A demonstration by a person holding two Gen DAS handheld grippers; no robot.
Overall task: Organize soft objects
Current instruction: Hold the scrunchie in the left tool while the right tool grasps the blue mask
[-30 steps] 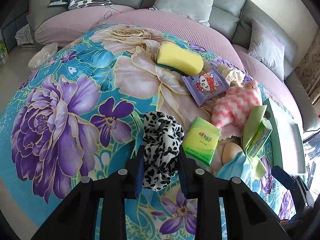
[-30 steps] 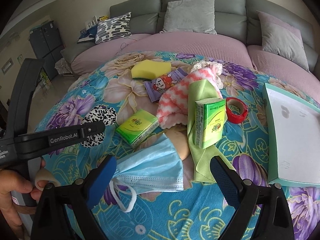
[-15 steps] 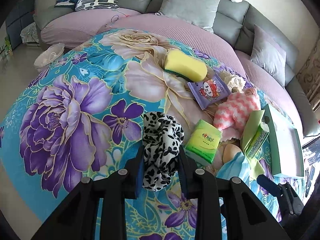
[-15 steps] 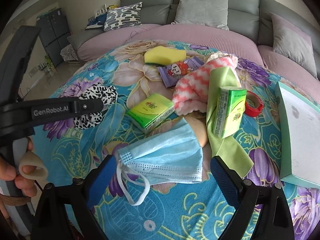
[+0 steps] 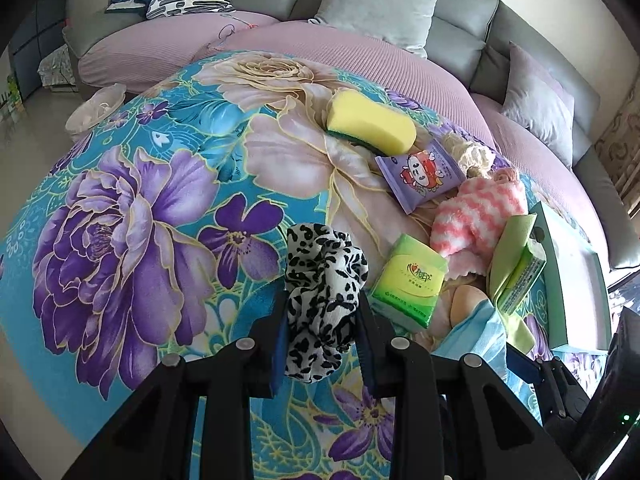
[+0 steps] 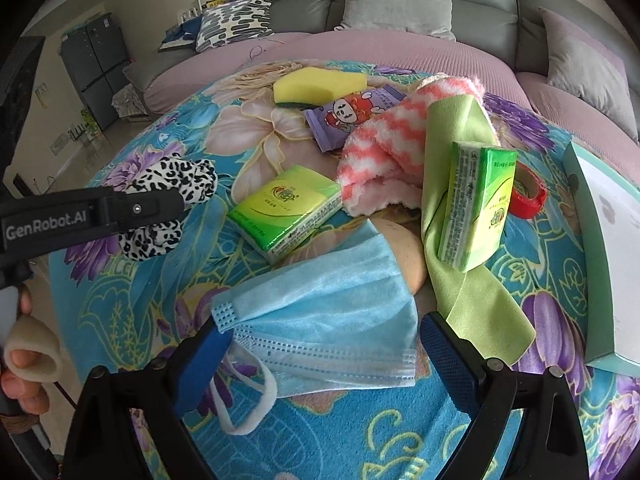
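Right claw [image 6: 320, 344] wide, straddling blue mask [image 6: 332, 320].

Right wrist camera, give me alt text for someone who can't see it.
The open right gripper straddles a pale blue pleated face mask on a floral blanket. Behind lie two green tissue packs, a lime cloth, a pink-and-white fuzzy towel and a yellow sponge; at left, the left gripper holds a leopard-print scrunchie.

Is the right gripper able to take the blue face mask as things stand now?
Probably yes: the right gripper is open, its fingers on either side of the blue face mask, and nothing lies on top.
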